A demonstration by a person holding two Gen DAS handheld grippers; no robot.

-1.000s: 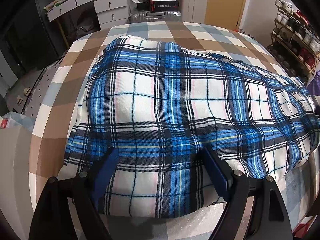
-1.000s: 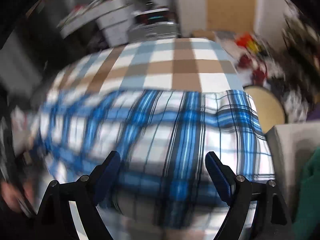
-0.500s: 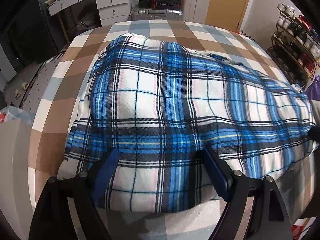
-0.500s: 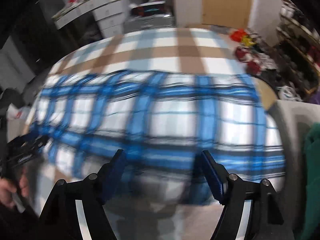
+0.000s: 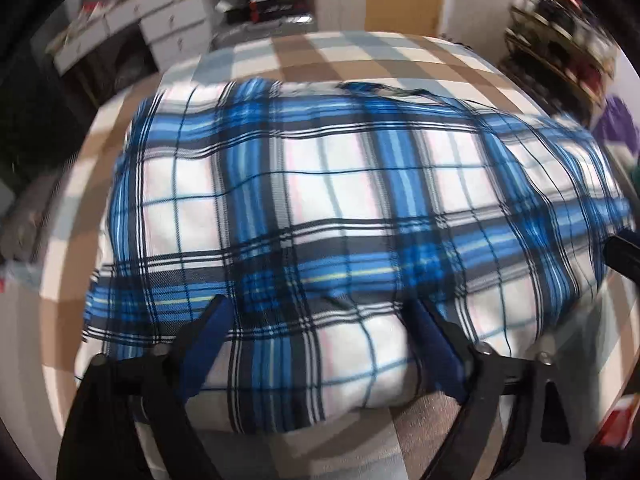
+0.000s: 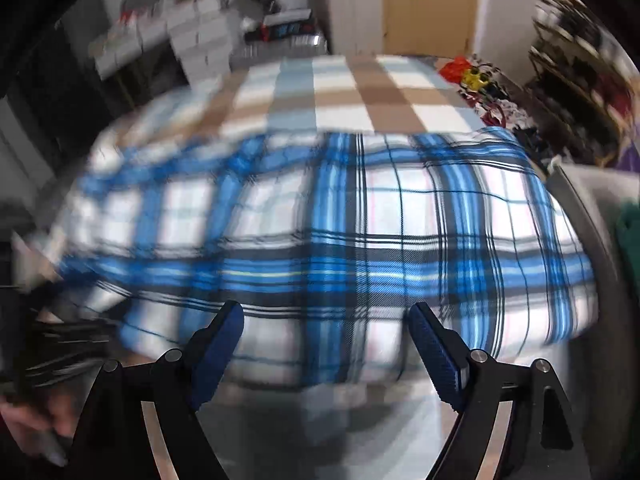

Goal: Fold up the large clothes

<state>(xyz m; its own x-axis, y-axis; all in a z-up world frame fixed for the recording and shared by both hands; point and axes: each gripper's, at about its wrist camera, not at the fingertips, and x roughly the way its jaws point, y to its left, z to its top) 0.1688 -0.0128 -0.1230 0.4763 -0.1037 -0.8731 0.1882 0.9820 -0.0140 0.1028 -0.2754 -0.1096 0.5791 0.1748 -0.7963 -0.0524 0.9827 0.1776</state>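
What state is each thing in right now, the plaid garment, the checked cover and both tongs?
Plaid garment: lying spread across the checked cover, rumpled, near edge bulging between the left tongs' fingers.
Checked cover: flat, far part bare, near part under the garment.
Left tongs: open, fingers astride the garment's near edge, not clamped.
Right tongs: open, at the garment's near edge, holding nothing.

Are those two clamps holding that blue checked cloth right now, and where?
Neither. Both the left hand-held gripper and the right hand-held gripper are open above the blue-and-white plaid garment's near edge.
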